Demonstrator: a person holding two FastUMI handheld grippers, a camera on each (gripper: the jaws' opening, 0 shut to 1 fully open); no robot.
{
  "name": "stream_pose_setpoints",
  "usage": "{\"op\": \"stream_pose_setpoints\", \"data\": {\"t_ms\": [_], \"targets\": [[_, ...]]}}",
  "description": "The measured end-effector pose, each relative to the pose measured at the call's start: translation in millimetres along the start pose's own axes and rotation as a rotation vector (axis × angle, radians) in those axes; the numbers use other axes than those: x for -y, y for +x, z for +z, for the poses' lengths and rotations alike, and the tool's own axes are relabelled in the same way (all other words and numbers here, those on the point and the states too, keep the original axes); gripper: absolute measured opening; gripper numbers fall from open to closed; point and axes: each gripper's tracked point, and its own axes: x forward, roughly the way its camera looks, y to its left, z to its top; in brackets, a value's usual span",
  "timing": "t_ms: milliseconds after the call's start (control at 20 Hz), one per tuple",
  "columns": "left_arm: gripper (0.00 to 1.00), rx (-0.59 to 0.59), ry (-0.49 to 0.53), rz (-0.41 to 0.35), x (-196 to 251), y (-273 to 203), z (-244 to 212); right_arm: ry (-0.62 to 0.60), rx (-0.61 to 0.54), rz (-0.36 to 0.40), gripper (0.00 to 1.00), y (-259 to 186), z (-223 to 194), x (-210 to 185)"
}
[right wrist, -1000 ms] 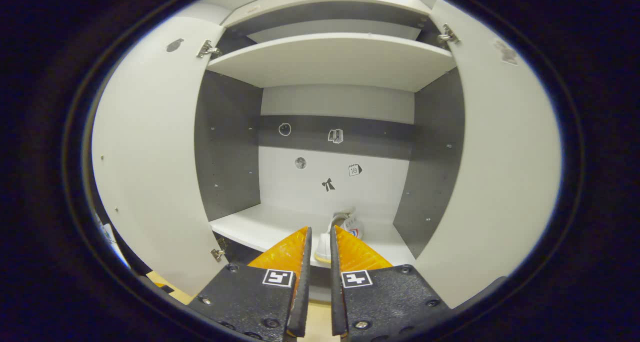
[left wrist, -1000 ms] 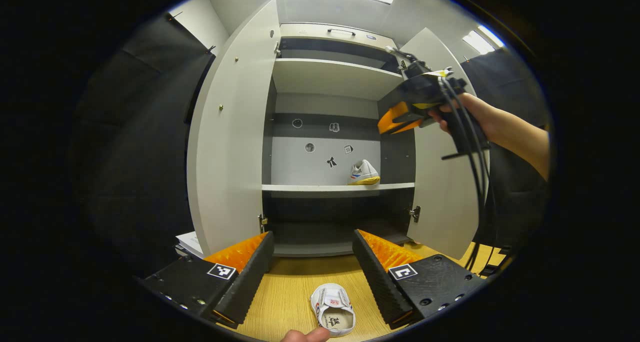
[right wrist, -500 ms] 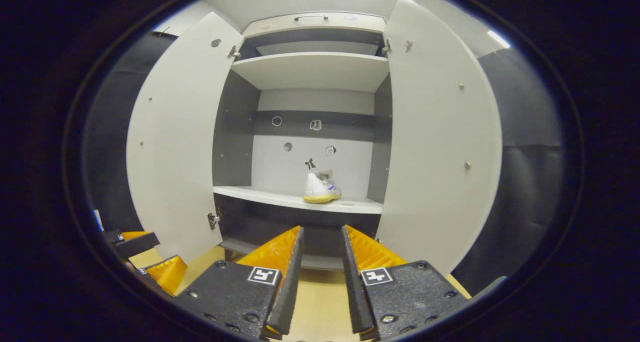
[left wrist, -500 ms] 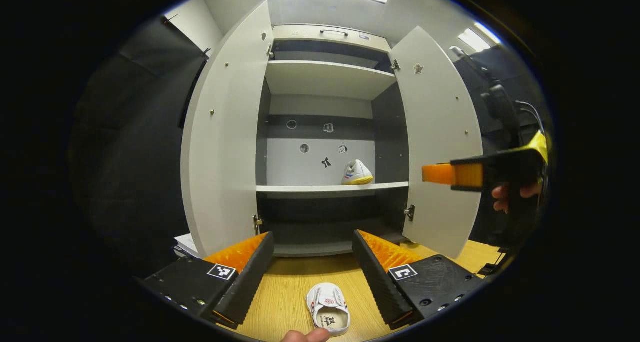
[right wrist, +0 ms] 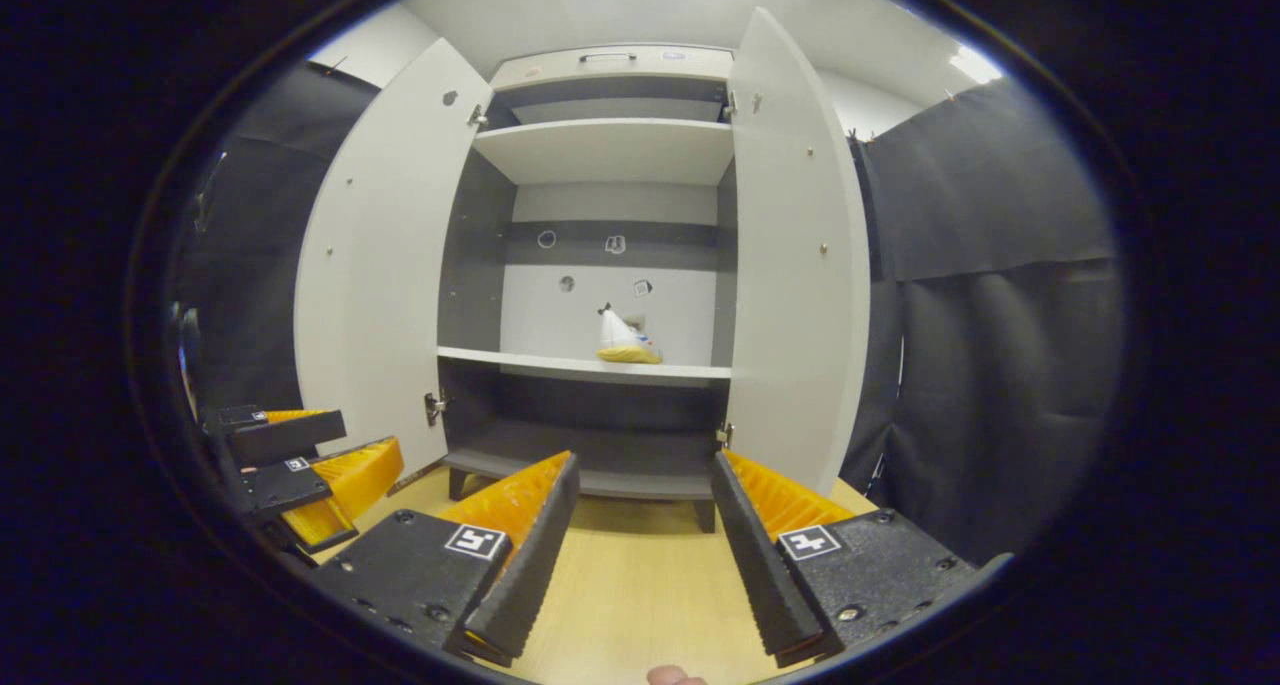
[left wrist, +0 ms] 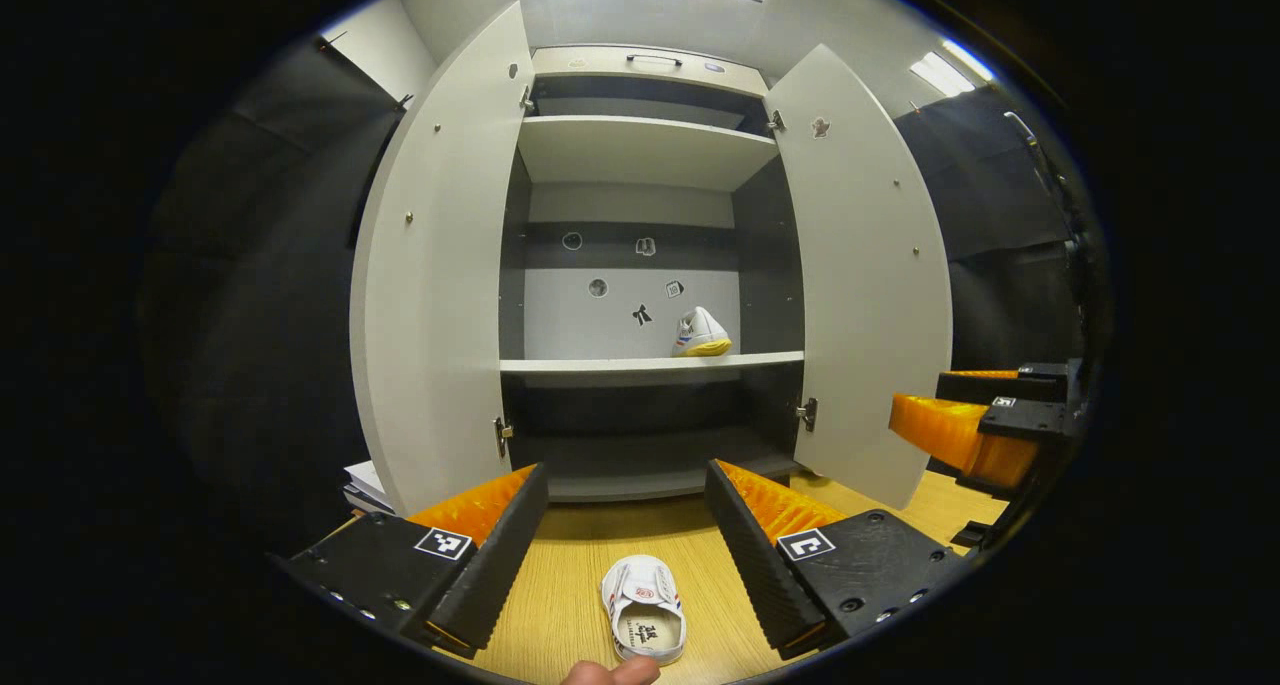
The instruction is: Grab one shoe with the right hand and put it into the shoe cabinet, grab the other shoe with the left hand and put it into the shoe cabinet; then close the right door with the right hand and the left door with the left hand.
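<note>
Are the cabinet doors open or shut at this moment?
Open. The left door and the right door both swing outward, leaving the shelves and the shoe on the shelf exposed.

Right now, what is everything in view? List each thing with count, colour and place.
shoe on shelf: 1, white with yellow sole, right end of the cabinet's middle shelf.
shoe on table: 1, white, on the table between the left claw's fingers, not gripped.
shoe cabinet: 1, white shelves with dark grey inner walls, standing on the table.
left door: 1, white, swung open.
right door: 1, white, swung open.
stickers: several small ones, dark, on the cabinet's back panel.
table: 1, light wood, under the cabinet.
papers: a stack, white, beside the left door's foot.
left claw: 1, open, over the table shoe.
right claw: 1, open, empty, facing the cabinet.
fingertip: 1, at the bottom edge of the left gripper view.
</note>
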Motion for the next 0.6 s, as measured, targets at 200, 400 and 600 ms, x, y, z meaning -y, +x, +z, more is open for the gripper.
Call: {"op": "stream_pose_setpoints", "data": {"t_ms": [200,400,600], "targets": [[0.95,-0.031,0.004,0.009,-3.1,-2.6,-11.1,-0.026,0.028,-0.017,0.94,-7.8,-0.4,1.6],[0.95,-0.126,0.019,0.010,-9.3,-2.1,-46.6,-0.023,0.036,0.006,0.94,-13.1,0.8,-3.0],[0.96,-0.298,-0.029,-0.008,-13.2,-2.7,-110.4,-0.017,0.025,0.009,0.95,-15.5,-3.4,-1.0]]}}
